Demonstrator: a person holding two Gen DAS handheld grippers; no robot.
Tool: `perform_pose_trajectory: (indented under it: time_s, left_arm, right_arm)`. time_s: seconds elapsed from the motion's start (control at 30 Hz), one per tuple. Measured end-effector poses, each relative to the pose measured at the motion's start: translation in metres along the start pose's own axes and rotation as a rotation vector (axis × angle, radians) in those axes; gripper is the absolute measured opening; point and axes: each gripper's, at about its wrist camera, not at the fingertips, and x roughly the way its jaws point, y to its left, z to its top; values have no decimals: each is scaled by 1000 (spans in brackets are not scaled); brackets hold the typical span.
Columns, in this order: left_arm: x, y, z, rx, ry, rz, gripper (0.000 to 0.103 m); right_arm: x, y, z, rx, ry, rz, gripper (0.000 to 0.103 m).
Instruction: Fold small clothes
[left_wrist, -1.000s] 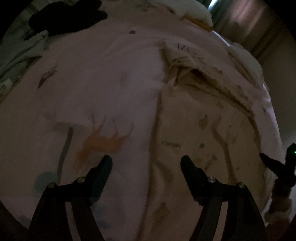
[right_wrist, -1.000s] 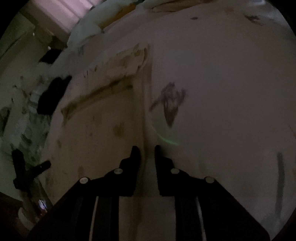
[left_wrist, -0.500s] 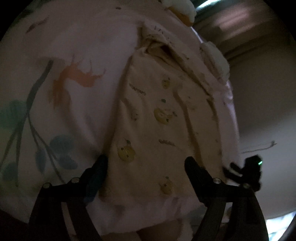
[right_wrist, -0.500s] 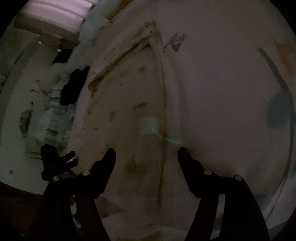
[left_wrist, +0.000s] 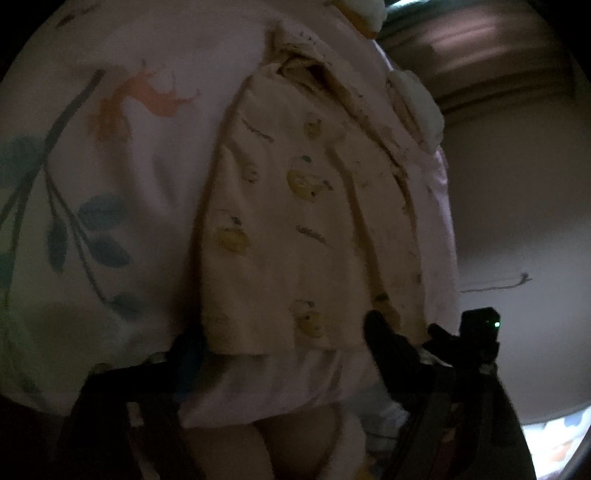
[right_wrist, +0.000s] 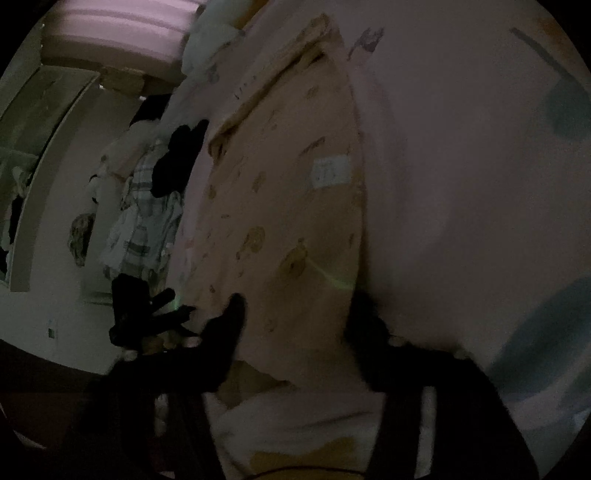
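Two grippers: both parked at the near edge of the bed, super dim room so details are mushy
Bed (left_wrist: 140, 66): pale pink sheet with a printed orange animal (left_wrist: 136, 99) and teal leaf stems (left_wrist: 96, 229), takes up most of both views
Garment (left_wrist: 295, 206): small cream top with yellow prints, lying flat on the sheet along its near edge, collar end pointing away, hem end nearest the grippers; a white label (right_wrist: 330, 171) shows on it in the right view
Clothes pile (right_wrist: 147, 218): plaid and black stuff heaped off to the side past the bed edge, too dark to sort out
Left gripper (left_wrist: 284, 339): released, jaws have just been closing in a bit but stand wide, one finger on each side of the hem; pads don't look like they're pressing the cloth
Right gripper (right_wrist: 295, 314): also not clamped, jaws have just been narrowing, fingers straddle the hem corner with fabric between them; can't see a pinch
Other-gripper peek: the right one (left_wrist: 476, 332) shows just beside the left one's finger, green light on it
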Motion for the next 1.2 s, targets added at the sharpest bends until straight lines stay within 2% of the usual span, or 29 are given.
perform_pose_trajectory:
  time_s: [0.03, 0.07, 0.1, 0.13, 0.17, 0.37, 0.53, 0.73, 0.93, 1.1, 1.2]
  left_arm:
    - [0, 1, 2, -9, -1, 8, 54]
    - [-2, 5, 3, -23, -2, 17, 46]
    - [-3, 8, 4, -29, -7, 36, 31]
    - [-3, 9, 4, -29, -15, 65, 20]
    - [-3, 10, 4, -22, -24, 92, 15]
    - [-2, -4, 7, 50, -103, 153, 10]
    - [-11, -24, 14, 133, -165, 176, 10]
    - [-32, -50, 34, 149, -260, 115, 10]
    - [-46, -63, 61, 119, -356, 64, 10]
    - [-50, -66, 88, 73, -421, 19, 10]
    - [-54, -65, 113, 22, -473, -19, 10]
  right_arm:
    - [3, 2, 0, -13, 7, -18, 24]
    - [5, 5, 0, -30, 9, -37, 17]
    - [7, 9, 1, -61, 1, -70, 14]
    - [5, 11, 1, -83, -11, -85, 11]
    - [3, 11, 1, -93, -21, -84, 9]
    - [-19, 23, 16, -132, -146, -34, 7]
    - [-30, 34, 26, -170, -199, -28, 7]
    - [-39, 47, 45, -195, -248, -44, 7]
    - [-47, 65, 73, -226, -319, -34, 7]
    - [-51, 81, 98, -253, -362, -55, 7]
    - [-52, 88, 127, -258, -390, -64, 7]
